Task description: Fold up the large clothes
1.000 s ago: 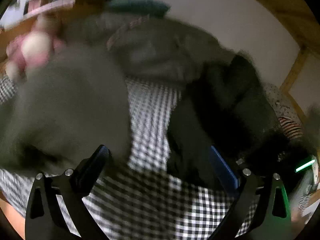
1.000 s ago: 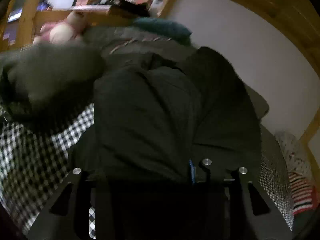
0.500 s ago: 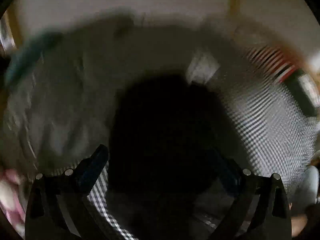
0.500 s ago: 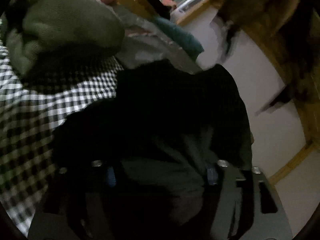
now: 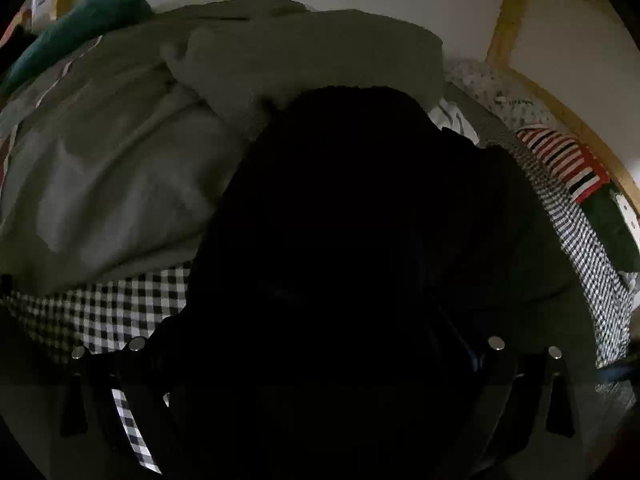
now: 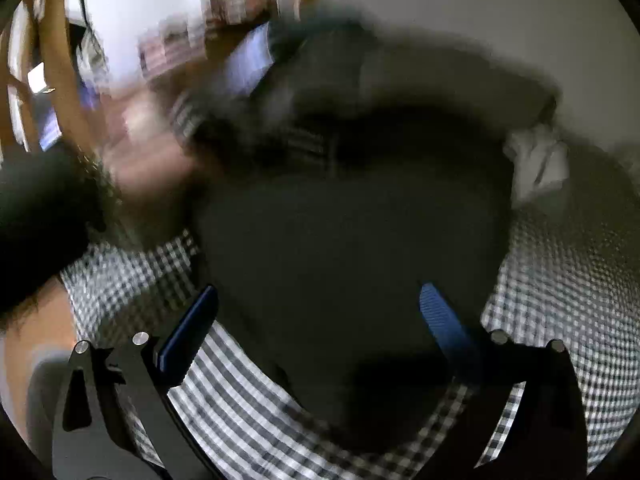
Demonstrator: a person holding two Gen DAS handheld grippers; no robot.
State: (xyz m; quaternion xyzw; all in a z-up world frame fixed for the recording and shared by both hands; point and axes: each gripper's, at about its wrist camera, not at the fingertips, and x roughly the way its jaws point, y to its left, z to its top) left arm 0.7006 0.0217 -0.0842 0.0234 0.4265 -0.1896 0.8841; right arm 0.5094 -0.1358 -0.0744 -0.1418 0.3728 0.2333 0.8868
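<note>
Over on the left, the left gripper (image 5: 316, 360) hangs low over the bed, and its fingers are all but swallowed by shadow and the dark garment (image 5: 360, 220) heaped right in front of the lens, so there's no telling whether the jaws are apart or pressed on cloth. That dark garment lies bunched on the checked bedsheet (image 5: 132, 300), filling the middle of the left wrist view. Behind it to the left sits a rumpled grey-green garment (image 5: 120, 168), with a teal cushion (image 5: 80, 28) up by the wall and a striped cloth (image 5: 560, 156) off at the right edge beside a wooden frame (image 5: 508, 20). Now the right side: the right gripper (image 6: 316, 320) is opening, jaws spread wide, blue pads (image 6: 444, 320) well apart. The dark garment (image 6: 352, 248) lies on the checked bedsheet (image 6: 240, 392) between the fingers, but the pads press on nothing; nothing is gripped. The picture is heavily smeared, with a white cloth (image 6: 540, 160) just visible at the right and a dark sleeve (image 6: 36, 216) at the left edge.
</note>
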